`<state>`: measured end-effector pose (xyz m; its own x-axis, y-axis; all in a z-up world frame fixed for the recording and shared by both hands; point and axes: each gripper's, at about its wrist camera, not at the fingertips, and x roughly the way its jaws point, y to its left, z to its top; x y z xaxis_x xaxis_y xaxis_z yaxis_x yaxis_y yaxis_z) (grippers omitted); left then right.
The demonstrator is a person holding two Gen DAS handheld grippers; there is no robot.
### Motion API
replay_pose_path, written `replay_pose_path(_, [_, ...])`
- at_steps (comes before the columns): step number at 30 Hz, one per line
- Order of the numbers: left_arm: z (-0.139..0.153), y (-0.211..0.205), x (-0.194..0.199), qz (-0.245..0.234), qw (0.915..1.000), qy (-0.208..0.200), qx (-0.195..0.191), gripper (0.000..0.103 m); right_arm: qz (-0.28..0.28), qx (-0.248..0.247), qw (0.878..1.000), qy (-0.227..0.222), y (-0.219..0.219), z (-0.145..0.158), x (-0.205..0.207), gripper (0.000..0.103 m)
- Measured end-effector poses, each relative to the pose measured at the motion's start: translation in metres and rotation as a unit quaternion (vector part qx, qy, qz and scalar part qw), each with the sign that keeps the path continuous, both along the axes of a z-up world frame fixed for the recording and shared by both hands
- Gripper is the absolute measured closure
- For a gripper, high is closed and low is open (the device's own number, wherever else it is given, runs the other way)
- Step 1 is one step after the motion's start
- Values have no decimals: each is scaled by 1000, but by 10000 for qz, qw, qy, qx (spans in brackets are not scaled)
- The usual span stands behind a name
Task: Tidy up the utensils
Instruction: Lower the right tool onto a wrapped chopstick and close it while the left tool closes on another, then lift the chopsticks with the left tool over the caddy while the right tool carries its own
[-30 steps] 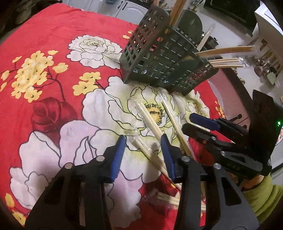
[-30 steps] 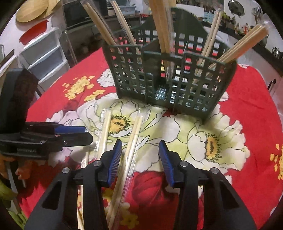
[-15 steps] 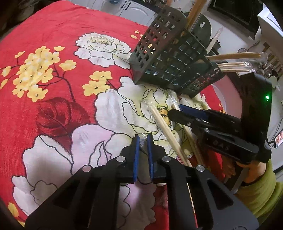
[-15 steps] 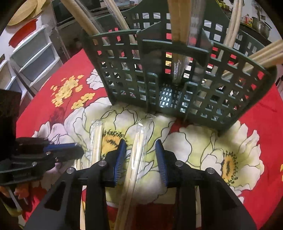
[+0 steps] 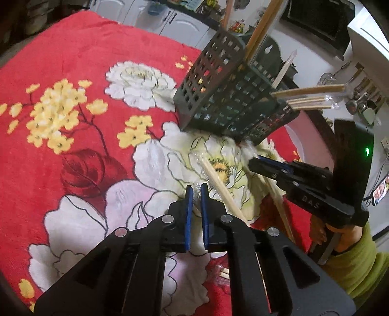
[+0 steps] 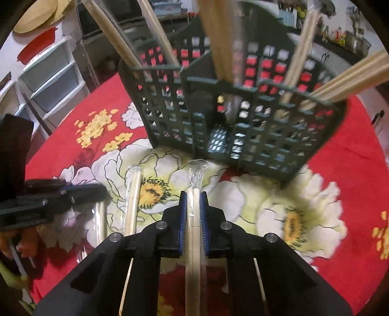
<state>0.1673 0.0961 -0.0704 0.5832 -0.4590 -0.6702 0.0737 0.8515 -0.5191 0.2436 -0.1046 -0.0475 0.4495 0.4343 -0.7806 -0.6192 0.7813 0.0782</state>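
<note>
A dark green lattice utensil caddy (image 5: 233, 107) (image 6: 243, 121) stands on the red floral cloth and holds several wrapped chopstick pairs. My left gripper (image 5: 196, 192) is shut on the plastic end of a wrapped chopstick pair (image 5: 197, 188) lying on the cloth. Another wrapped pair (image 5: 218, 184) lies just to its right. My right gripper (image 6: 193, 197) is shut on a wrapped chopstick pair (image 6: 194, 177) whose tip points at the caddy's base. It also shows in the left wrist view (image 5: 262, 165), low over the cloth near the caddy.
More wrapped pairs (image 6: 132, 194) lie on the cloth left of my right gripper. The left gripper's body (image 6: 48, 197) is close on that side. Drawers (image 6: 48, 73) and kitchen counters (image 5: 170, 21) stand beyond the table edge.
Both grippers went from open to shut, each closing on a wrapped chopstick pair. The right gripper moved forward, closer to the caddy.
</note>
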Motion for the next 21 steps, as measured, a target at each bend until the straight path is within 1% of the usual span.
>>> replay_pose_path(7, [35,-5,-6,-13,9990,-429,144,100,-20,218,9987,-453,-35,23,-22,92])
replay_pose_path(9, [45,-9,-8,-25,9984,-548,167,100,-83,371,9977,-565,-47,32,-27,92])
replay_pose_path(13, [66,-17,-11,-124,9964,-797,272,100,-121,549,9956,-745,-57,44,-36,92])
replay_pose_path(21, [98,-38,-15,-331,9919,-1184,333,100,-168,836,9903,-1093,-82,74,-52,92])
